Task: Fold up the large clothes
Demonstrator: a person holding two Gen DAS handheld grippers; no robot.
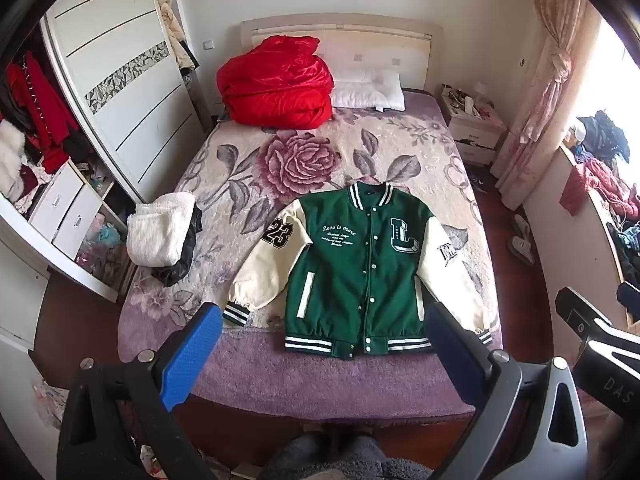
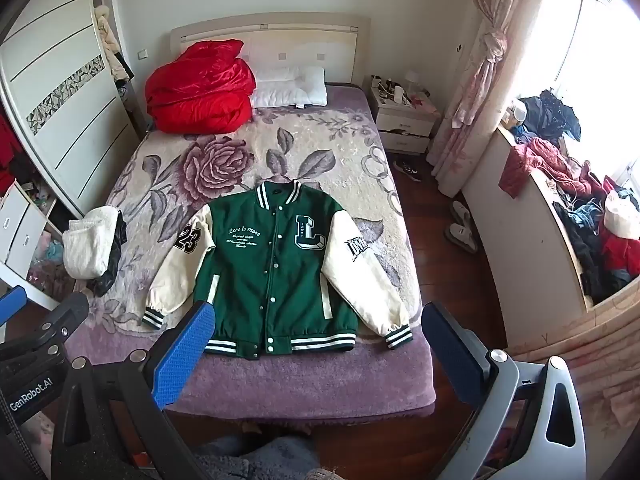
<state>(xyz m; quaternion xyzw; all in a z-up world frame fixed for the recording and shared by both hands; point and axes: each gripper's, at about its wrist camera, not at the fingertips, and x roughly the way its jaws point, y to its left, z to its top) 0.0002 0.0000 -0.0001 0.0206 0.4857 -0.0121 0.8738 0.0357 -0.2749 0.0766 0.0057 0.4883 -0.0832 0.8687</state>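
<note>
A green varsity jacket (image 1: 352, 276) with cream sleeves lies flat, front up and buttoned, near the foot of the bed; it also shows in the right wrist view (image 2: 276, 272). Both sleeves slant out and down at its sides. My left gripper (image 1: 324, 320) is open and empty, held high above the jacket's hem, with blue pads (image 1: 192, 356). My right gripper (image 2: 316, 320) is open and empty, also held above the hem. The right gripper shows at the right edge of the left view (image 1: 592, 336), and the left gripper at the left edge of the right view (image 2: 36, 344).
The bed (image 1: 248, 376) has a floral blanket. A red duvet (image 1: 276, 84) and white pillow (image 1: 368, 90) lie at its head. A folded white fleece on a dark garment (image 1: 160, 236) sits at the bed's left edge. A wardrobe (image 1: 120, 92) stands left, a nightstand (image 1: 472, 128) and cluttered ledge (image 2: 580, 216) right.
</note>
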